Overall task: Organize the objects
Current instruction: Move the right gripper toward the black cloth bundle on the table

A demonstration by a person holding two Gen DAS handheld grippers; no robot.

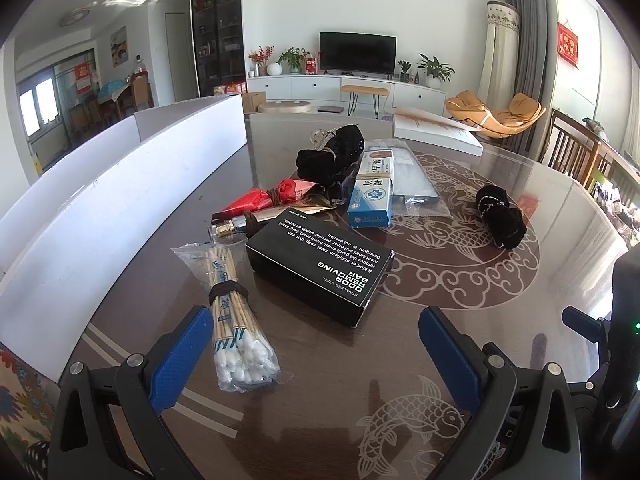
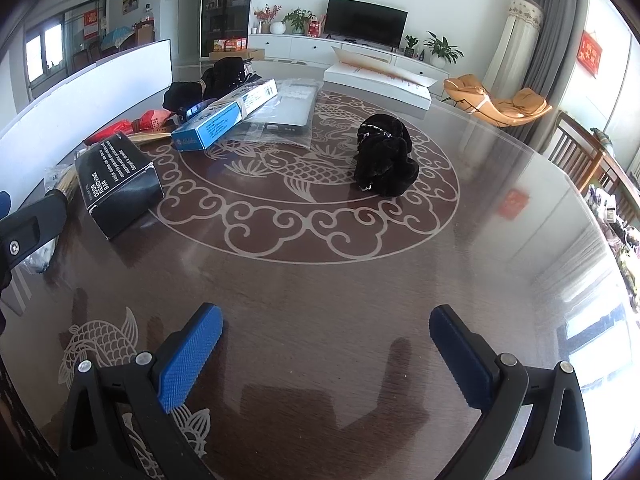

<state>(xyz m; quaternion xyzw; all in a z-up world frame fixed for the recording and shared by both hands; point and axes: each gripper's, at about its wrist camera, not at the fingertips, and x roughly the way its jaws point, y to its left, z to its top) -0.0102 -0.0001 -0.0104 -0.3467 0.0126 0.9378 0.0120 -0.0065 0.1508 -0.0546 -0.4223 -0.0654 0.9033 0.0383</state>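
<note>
Both grippers are hovering with jaws spread wide, gripping nothing. The left gripper [image 1: 316, 356] is facing a cotton-swab packet [image 1: 236, 336] by its left finger — the black soap box [image 1: 320, 266] just ahead. The right gripper [image 2: 326, 354] is facing a black scrunchie [image 2: 384, 160] well ahead.

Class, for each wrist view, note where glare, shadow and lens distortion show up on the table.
Left wrist view: the fisheye bends the white box wall into a curve, and window glare washes the table at right. Right wrist view: bright glare streaks the table's right edge, and the open right gripper casts soft finger shadows on the glossy top.
</note>
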